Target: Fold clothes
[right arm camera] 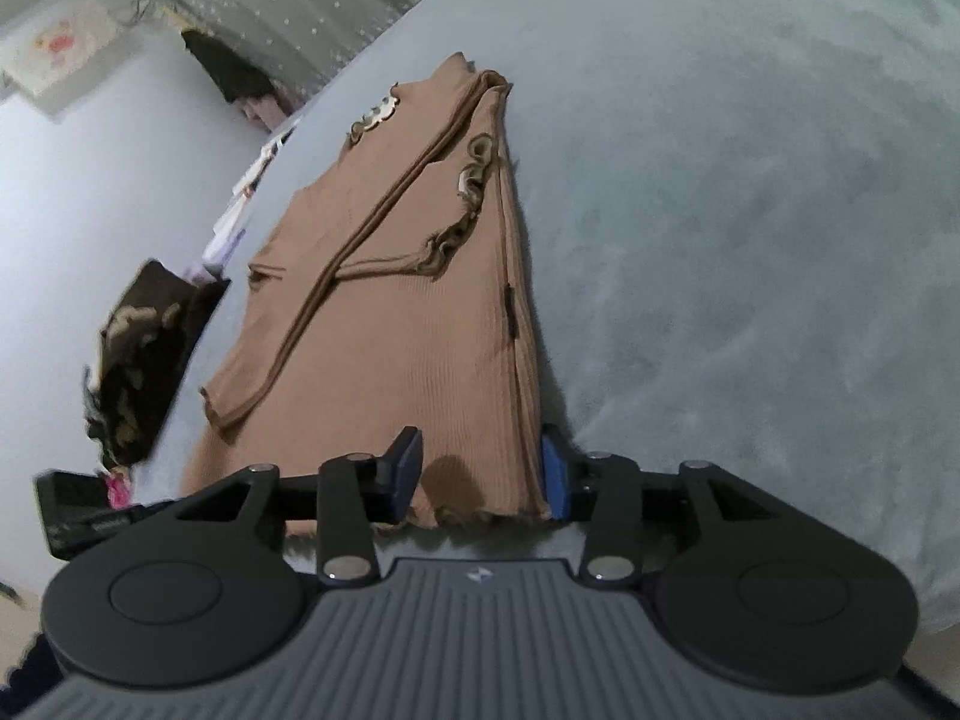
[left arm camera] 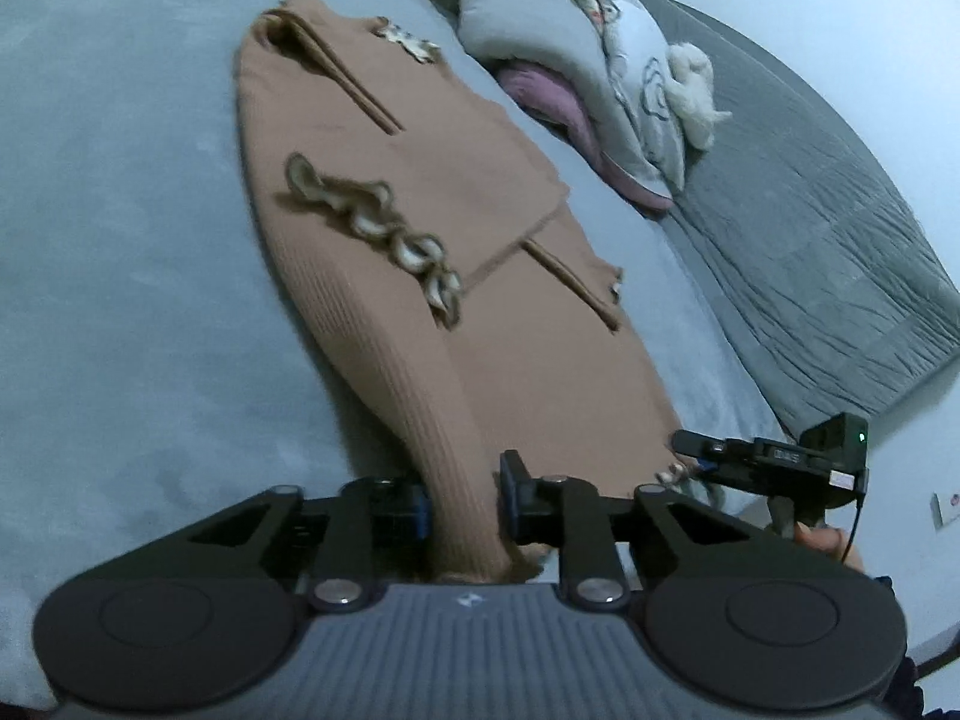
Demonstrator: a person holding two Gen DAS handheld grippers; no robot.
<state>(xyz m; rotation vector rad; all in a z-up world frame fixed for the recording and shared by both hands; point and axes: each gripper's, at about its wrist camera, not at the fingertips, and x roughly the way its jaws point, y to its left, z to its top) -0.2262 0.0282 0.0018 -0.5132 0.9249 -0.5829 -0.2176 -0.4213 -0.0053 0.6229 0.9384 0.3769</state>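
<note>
- A home bedroom: a pale blue bed (left arm camera: pixel 120 192) spreads ahead of the claw.
- Bunched pillows (left arm camera: pixel 606 60) and a grey quilt (left arm camera: pixel 810 228) lie far right.
- A star-dotted curtain (right arm camera: pixel 300 6) hangs far left.

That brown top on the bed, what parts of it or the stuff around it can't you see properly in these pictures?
- Hem of the brown top: left wrist view, bunched behind the left gripper.
- Its underside: both views, pressed against the bed.
- Dark patterned cloth: right wrist view, blurred, kind unclear.
- Person's hand: left wrist view, mostly behind the right gripper.
</note>
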